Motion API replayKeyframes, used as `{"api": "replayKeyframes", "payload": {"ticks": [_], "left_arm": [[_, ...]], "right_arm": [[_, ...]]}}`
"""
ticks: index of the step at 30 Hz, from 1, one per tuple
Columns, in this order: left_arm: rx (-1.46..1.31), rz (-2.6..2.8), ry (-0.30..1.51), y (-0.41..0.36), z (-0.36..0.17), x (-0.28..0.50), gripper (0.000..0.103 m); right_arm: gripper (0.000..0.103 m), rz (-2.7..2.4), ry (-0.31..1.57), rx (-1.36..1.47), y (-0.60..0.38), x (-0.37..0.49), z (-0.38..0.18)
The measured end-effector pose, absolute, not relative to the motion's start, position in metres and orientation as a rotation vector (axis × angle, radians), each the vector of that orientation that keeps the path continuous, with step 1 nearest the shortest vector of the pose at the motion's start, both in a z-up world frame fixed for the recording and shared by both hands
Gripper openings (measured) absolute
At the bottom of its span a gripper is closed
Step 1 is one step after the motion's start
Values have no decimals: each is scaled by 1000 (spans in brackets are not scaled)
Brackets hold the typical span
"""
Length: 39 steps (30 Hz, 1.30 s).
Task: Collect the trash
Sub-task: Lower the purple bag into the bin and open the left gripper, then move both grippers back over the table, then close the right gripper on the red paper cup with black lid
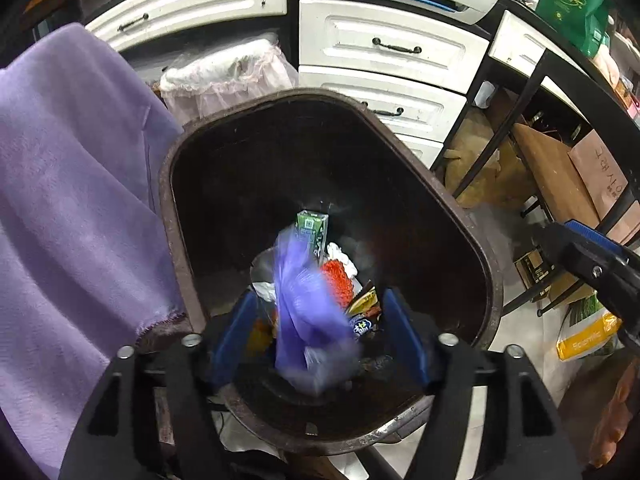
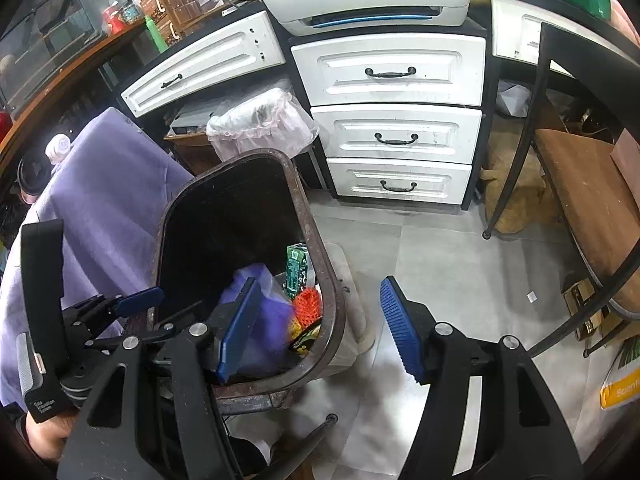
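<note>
The left wrist view looked almost straight down into the dark brown bin [image 1: 476, 240] and alone showed the purple glove [image 1: 308, 312] blurred between the blue pads of the left gripper [image 1: 320, 336], whose jaws stood wide apart with neither pad pressing on it. Below the glove, toward twelve o'clock, lay a green carton [image 1: 314, 228] on end, an orange-red mesh piece [image 1: 340, 280] just to the glove's right, white crumpled paper [image 1: 344, 258] and a dark printed wrapper [image 1: 364, 312]. The right wrist view gave what the first could not: the bin [image 2: 332, 300] seen from its side on a grey tiled floor [image 2: 440, 264], the left gripper [image 2: 136, 304] reaching in from nine o'clock over the rim, and the right gripper [image 2: 320, 328] straddling the near rim, one pad inside the bin, the other outside at three o'clock above the floor, jaws well parted and holding nothing. There the glove [image 2: 268, 320] showed as a smeared purple shape beside the carton [image 2: 296, 268] and mesh [image 2: 310, 304]. Its colour was a vivid violet, its surface soft and crumpled, its outline lost to motion blur. A lilac cloth [image 1: 68, 200] draped at nine o'clock of the bin, touching its rim, and white drawers [image 2: 396, 132] stood at twelve.
</note>
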State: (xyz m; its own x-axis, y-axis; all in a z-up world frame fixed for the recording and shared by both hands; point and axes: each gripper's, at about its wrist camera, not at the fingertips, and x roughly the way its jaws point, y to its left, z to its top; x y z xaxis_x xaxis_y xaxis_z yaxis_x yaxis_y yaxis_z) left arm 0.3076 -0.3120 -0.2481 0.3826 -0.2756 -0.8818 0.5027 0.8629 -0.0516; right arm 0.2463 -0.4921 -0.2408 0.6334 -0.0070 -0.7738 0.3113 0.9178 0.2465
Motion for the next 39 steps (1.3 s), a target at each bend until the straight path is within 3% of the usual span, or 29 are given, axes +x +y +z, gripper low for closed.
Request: {"api": "replayKeyframes", "payload": {"ticks": [7, 20, 23, 25, 39], "left_arm": [[286, -537, 1004, -308, -220, 298, 81], [202, -593, 786, -241, -115, 275, 94], [192, -559, 753, -213, -100, 277, 95], [182, -517, 734, -189, -91, 280, 95], [259, -171, 744, -8, -81, 316, 97]], "right_arm": [[63, -184, 858, 383, -499, 251, -231], [66, -15, 846, 305, -467, 294, -187], [68, 96, 841, 252, -437, 316, -166], [76, 166, 832, 208, -414, 331, -151], [76, 646, 838, -127, -173, 449, -76]]}}
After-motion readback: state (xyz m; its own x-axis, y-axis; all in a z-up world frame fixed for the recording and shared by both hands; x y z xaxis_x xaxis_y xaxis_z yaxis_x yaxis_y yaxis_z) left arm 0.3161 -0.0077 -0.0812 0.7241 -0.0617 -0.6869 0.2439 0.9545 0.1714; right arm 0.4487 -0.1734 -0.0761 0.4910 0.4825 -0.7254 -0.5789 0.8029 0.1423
